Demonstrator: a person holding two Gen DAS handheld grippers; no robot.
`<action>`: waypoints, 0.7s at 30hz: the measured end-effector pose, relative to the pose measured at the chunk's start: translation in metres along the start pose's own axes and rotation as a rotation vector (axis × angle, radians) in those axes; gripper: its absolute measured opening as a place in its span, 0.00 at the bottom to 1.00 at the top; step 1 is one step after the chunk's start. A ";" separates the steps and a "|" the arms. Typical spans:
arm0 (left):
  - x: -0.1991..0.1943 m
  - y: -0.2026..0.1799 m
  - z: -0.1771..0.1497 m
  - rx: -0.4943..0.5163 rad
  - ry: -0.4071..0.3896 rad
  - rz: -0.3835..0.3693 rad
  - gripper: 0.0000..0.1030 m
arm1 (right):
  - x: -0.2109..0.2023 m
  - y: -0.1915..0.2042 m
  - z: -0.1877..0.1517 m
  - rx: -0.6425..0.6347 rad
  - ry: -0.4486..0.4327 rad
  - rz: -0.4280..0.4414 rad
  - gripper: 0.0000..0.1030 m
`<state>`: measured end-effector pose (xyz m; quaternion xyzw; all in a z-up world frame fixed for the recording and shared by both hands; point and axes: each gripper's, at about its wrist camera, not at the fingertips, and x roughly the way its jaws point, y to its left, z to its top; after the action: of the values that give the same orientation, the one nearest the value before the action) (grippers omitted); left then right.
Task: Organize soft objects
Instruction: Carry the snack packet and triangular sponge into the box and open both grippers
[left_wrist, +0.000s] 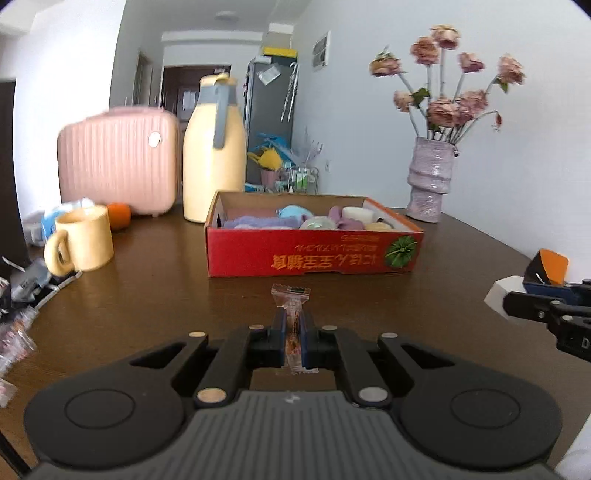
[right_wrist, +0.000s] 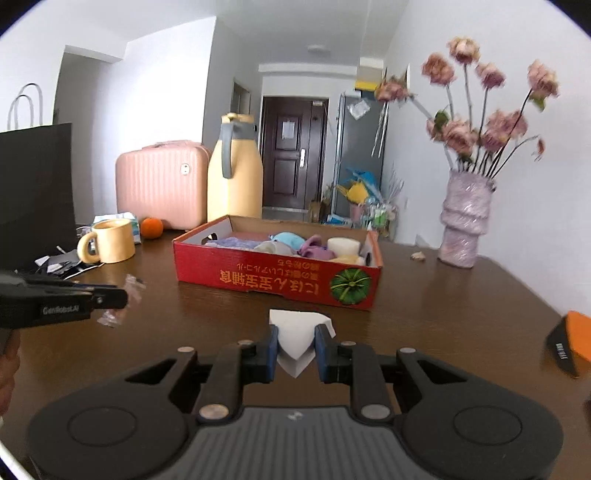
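Note:
A red cardboard box (left_wrist: 314, 254) (right_wrist: 277, 280) stands on the dark wooden table and holds several soft items in purple, blue and white. My left gripper (left_wrist: 293, 332) is shut on a clear wrapped snack packet (left_wrist: 290, 299), held above the table in front of the box. My right gripper (right_wrist: 295, 345) is shut on a white wedge-shaped sponge (right_wrist: 297, 338), also in front of the box. The left gripper also shows at the left of the right wrist view (right_wrist: 122, 297), with the packet (right_wrist: 131, 286) at its tip. The right gripper shows at the right edge of the left wrist view (left_wrist: 509, 304).
A yellow mug (left_wrist: 83, 240) (right_wrist: 109, 242), an orange (right_wrist: 151, 227), a pink case (left_wrist: 118, 162), a yellow jug (left_wrist: 214, 155) and a vase of dried flowers (left_wrist: 430, 181) (right_wrist: 463, 221) stand around the box. Clutter lies at the table's left edge (left_wrist: 22, 288). An orange-and-black object (right_wrist: 570, 341) sits right.

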<state>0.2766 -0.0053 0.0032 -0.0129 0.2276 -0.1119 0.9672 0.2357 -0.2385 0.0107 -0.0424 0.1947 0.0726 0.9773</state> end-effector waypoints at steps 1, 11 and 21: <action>-0.006 -0.006 -0.001 0.012 -0.006 -0.001 0.07 | -0.009 -0.001 -0.003 -0.005 -0.012 0.007 0.20; -0.030 -0.046 0.009 0.050 -0.035 0.041 0.07 | -0.030 -0.028 -0.011 0.051 -0.060 0.079 0.20; 0.048 -0.046 0.100 0.091 -0.053 -0.041 0.07 | 0.063 -0.079 0.073 0.082 -0.086 0.215 0.20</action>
<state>0.3525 -0.0629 0.0750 0.0234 0.1965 -0.1414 0.9700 0.3330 -0.3001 0.0577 0.0219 0.1587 0.1705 0.9722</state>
